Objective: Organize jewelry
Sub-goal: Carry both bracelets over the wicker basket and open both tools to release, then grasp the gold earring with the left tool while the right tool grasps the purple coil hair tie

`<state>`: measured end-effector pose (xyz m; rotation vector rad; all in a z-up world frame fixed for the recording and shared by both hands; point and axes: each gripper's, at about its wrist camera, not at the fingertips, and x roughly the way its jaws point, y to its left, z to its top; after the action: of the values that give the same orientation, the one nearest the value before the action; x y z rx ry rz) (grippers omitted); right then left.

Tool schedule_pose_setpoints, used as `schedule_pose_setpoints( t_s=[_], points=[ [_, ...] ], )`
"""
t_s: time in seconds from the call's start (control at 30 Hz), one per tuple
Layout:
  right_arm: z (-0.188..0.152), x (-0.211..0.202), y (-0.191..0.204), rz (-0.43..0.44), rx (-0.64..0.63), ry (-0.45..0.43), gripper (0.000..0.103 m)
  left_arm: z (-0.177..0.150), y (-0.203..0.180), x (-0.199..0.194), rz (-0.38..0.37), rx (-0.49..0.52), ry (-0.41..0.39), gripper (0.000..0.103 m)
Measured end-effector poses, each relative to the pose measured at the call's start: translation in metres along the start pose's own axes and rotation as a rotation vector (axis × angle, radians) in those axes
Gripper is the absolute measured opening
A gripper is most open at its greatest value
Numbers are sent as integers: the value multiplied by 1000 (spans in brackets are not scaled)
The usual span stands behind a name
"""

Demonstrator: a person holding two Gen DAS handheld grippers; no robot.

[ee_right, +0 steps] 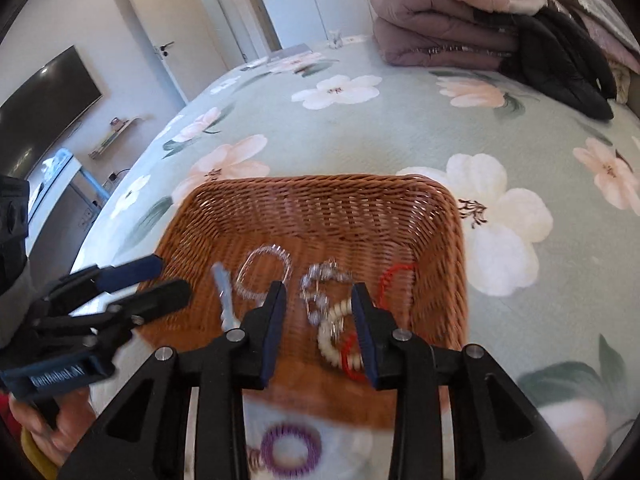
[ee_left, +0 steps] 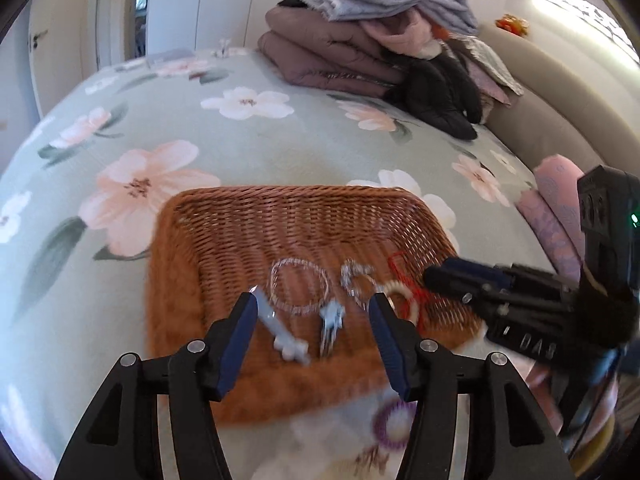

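On the floral bed, the basket's [ee_right: 320,208] jewelry [ee_right: 320,292] lies beneath both open claws [ee_left: 312,304] [ee_right: 318,292].

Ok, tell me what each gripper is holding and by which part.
Nothing is held. The left gripper and right gripper both hang open over the wicker basket, jaws apart and empty.

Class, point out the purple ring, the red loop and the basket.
Purple ring [ee_right: 291,449], right wrist view, its coiled band.
Red loop [ee_right: 394,276], right wrist view, its upper curve.
Basket [ee_left: 280,194], left wrist view, far rim.
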<state>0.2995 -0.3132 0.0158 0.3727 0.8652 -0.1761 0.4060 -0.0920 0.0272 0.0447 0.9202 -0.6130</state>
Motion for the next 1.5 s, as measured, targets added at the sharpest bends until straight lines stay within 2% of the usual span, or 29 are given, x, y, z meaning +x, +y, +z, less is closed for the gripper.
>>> schedule_pose_setpoints(
  t_s=[0.13,0.37,0.43,0.47,0.53,0.57,0.63,0.77,0.9,0.93,0.97,1.03,1.13,1.2,1.27,1.3,1.43,1.5],
  points=[
    [-27,-49,2,7,-51,-60,37,-31,4,-54,14,1,-51,75],
    [-76,-113,-8,19,-88,-115,42,-92,26,-118,23,-70,-81,75],
    [-87,-123,-13,44,-78,-117,47,-107,26,-122,23,-74,-68,75],
    [-93,-128,-15,49,-70,-122,59,-116,26,-122,21,-76,-60,75],
    [-105,-139,-23,27,-55,-160,75,-131,28,-119,18,-89,-47,75],
    [-110,-143,-25,5,-53,-179,77,-139,28,-116,15,-99,-38,75],
    [-120,-150,-28,-45,-75,-204,77,-155,33,-104,3,-134,-8,75],
    [-134,-148,-42,-96,-63,-160,77,-179,43,-87,-7,-200,29,75],
    [-147,-132,-53,-120,-50,-99,75,-192,39,-81,41,-162,54,75],
    [-150,-127,-55,-127,-51,-84,72,-193,37,-81,44,-152,53,74],
    [-153,-124,-56,-131,-52,-69,65,-193,35,-81,40,-142,56,67],
    [-160,-119,-58,-109,-51,-44,61,-192,29,-81,17,-125,72,55],
    [-166,-113,-52,-111,-77,-29,60,-192,21,-79,-13,-105,85,52],
    [-168,-112,-49,-111,-98,-32,60,-191,15,-76,5,-83,86,48],
    [-169,-109,-47,-106,-112,-27,60,-190,13,-68,0,-68,115,35],
    [-169,-107,-47,-105,-113,-24,60,-189,11,-62,0,-54,134,32],
    [-171,-103,-46,-85,-116,-5,60,-190,5,-45,19,1,186,23],
    [-171,-101,-40,-66,-127,7,60,-189,3,-39,11,7,197,23]
  ],
)
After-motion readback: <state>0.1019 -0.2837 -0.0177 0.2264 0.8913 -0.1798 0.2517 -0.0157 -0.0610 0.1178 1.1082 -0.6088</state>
